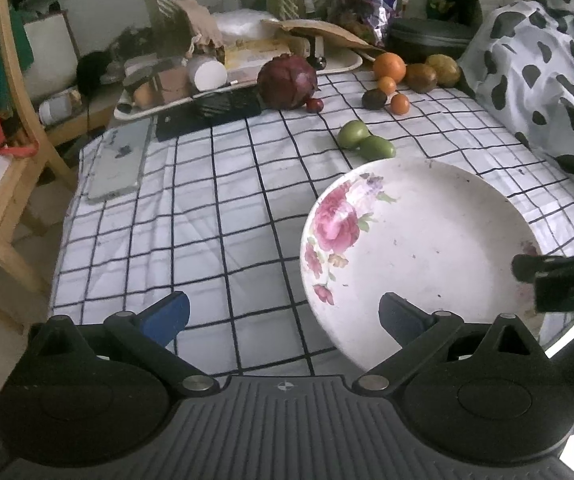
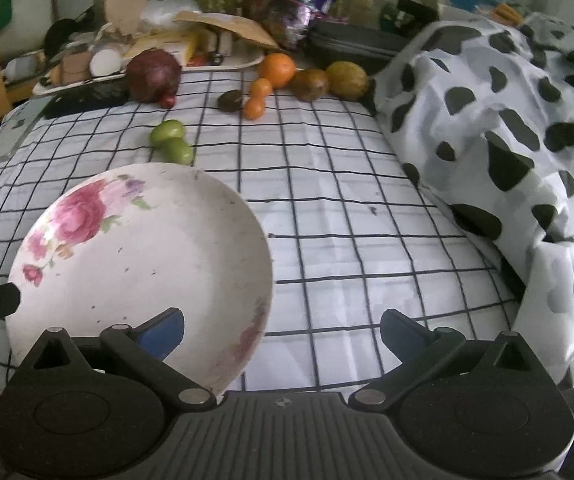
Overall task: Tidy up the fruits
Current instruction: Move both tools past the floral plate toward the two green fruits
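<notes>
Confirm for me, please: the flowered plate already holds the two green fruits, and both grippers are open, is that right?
Not quite. The flowered plate holds nothing; the two green fruits lie on the checked cloth just beyond its far rim, as the right wrist view shows. The rest stands: the left gripper and the right gripper are both open.

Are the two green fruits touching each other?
Touching. In the right wrist view the two green fruits press together with no cloth visible between them.

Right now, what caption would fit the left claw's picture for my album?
Open left claw hovering by an empty flowered plate, with green fruits and oranges waiting on the checked cloth.
</notes>
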A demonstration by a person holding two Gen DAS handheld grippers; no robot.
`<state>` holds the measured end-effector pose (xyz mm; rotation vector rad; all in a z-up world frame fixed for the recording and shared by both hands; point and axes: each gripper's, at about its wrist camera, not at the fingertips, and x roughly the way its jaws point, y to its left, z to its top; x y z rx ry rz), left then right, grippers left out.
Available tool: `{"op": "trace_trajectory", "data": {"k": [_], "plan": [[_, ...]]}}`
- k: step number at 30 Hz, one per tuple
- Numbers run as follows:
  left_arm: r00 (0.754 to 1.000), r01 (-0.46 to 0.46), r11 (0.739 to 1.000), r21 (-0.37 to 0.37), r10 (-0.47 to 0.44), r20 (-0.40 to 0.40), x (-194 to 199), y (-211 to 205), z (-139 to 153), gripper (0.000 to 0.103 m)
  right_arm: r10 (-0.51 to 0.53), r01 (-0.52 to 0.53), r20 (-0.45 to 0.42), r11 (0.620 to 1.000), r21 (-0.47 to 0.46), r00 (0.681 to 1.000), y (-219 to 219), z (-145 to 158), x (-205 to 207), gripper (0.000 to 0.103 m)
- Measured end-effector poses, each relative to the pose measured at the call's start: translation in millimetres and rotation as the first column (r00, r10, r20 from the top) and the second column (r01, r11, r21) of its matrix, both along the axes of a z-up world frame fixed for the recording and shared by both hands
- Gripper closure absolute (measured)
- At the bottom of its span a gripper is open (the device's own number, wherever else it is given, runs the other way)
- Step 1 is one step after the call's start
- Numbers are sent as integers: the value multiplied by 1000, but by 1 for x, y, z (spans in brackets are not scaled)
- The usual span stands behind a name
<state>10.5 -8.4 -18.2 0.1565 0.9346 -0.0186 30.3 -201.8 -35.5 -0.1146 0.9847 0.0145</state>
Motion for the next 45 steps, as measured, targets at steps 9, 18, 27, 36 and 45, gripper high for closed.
{"op": "trace_trajectory", "data": {"k": [9, 18, 27, 36, 45], "plan": [[998, 37, 999, 40, -38, 40, -7, -3, 6, 0, -29, 28, 15, 998, 61, 999, -12, 7, -1, 0], [996, 52, 998, 18, -53, 73, -8, -1, 11, 0, -31, 29, 43, 998, 51, 999, -12, 24, -5, 0], [992, 58, 998, -27, -54, 114, -9, 5, 9, 0, 2, -6, 47, 996, 86, 999, -10, 19, -4, 0], [985, 147, 980, -131, -133, 105, 9, 12, 18, 0, 80, -85, 57, 991, 103, 995, -2, 13, 7, 0], [968, 244, 960, -135, -233, 90, 35, 9, 15, 0, 89, -99, 87, 988, 117, 992, -4, 8, 32, 0]]}}
